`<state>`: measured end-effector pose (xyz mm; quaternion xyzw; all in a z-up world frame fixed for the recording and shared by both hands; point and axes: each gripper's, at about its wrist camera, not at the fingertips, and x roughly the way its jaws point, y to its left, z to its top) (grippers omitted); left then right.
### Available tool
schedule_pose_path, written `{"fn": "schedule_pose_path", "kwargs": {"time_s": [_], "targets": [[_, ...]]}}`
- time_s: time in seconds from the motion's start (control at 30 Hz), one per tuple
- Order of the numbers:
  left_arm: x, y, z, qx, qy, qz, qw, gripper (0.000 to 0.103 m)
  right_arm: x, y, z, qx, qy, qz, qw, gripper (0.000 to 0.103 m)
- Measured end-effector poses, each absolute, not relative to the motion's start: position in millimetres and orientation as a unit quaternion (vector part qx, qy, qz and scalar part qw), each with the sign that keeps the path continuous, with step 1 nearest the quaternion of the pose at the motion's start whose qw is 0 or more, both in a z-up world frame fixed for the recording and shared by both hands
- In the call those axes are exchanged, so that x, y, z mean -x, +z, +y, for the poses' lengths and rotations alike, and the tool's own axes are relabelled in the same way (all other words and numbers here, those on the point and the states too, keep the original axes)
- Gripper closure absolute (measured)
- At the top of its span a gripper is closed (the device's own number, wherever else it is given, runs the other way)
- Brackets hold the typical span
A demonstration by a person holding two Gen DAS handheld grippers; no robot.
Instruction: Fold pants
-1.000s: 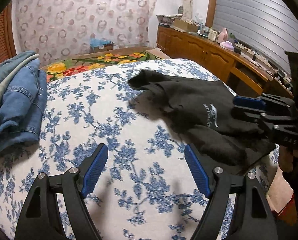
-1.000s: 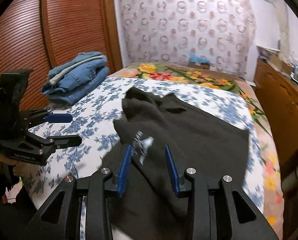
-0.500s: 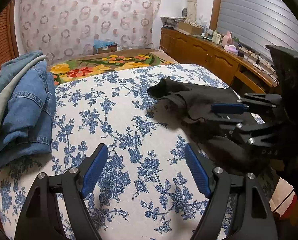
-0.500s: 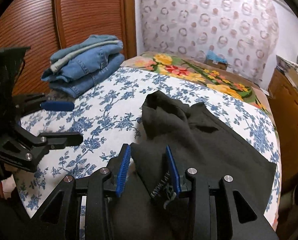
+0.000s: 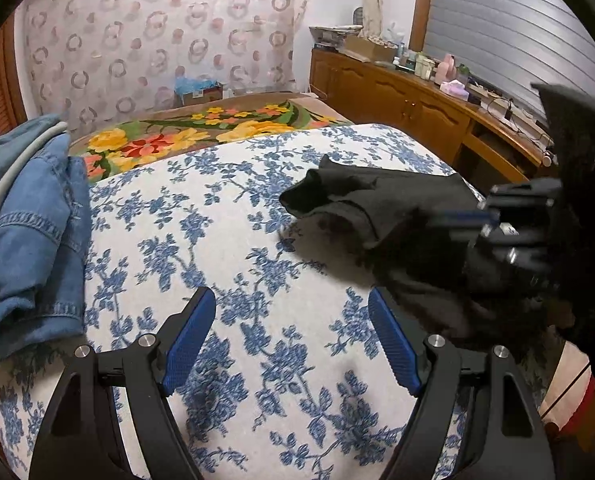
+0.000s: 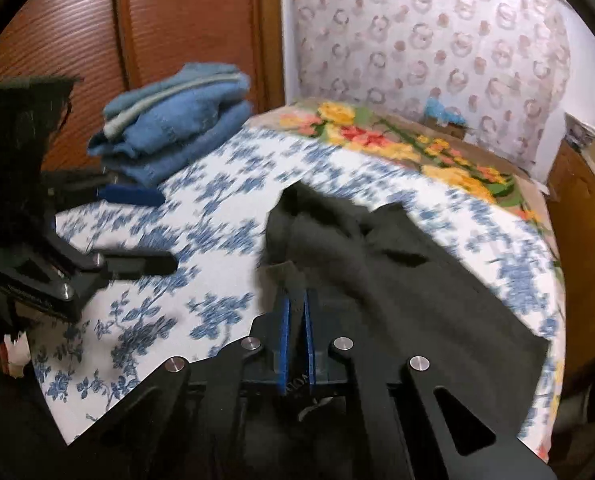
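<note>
Rumpled black fabric pants (image 6: 397, 276) lying on the blue-flowered white bedspread (image 5: 217, 240), near edge now pinched between the just-closed blue pads of the right gripper (image 6: 295, 316). Left gripper (image 5: 289, 340) spread wide over bare bedspread beside the pants, holding nothing. Grip secured, probably ready to straighten the pants; folded blue denim stack (image 5: 29, 220) well apart.
</note>
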<state>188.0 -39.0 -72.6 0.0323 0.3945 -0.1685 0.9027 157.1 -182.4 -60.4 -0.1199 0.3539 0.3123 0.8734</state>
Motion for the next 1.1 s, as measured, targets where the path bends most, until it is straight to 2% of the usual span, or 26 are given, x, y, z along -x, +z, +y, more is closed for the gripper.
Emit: {"fn": "schedule_pose_path", "kwargs": {"time_s": [0.27,0.7,0.77,0.83,1.1], "targets": [[-202,-68,-68,-0.046,-0.189,0.396,0.898,0.024,-168,-42,-235,0.09,0.264,0.335,0.9,0.097],[-227,-76,-100,-0.062,-0.203,0.409,0.887,0.024,-212,-68,-285,0.055,0.17,0.363,0.915,0.097],[-230,-78,-103,-0.065,-0.203,0.413,0.885,0.024,-213,-68,-284,0.059,0.151,0.365,0.917,0.085],[-234,-79,-105,-0.069,-0.203,0.415,0.884,0.024,-214,-68,-285,0.056,0.139,0.364,0.919,0.079],[-257,-82,-116,-0.078,-0.202,0.42,0.881,0.024,-199,-64,-275,0.044,0.164,0.367,0.915,0.079]]}}
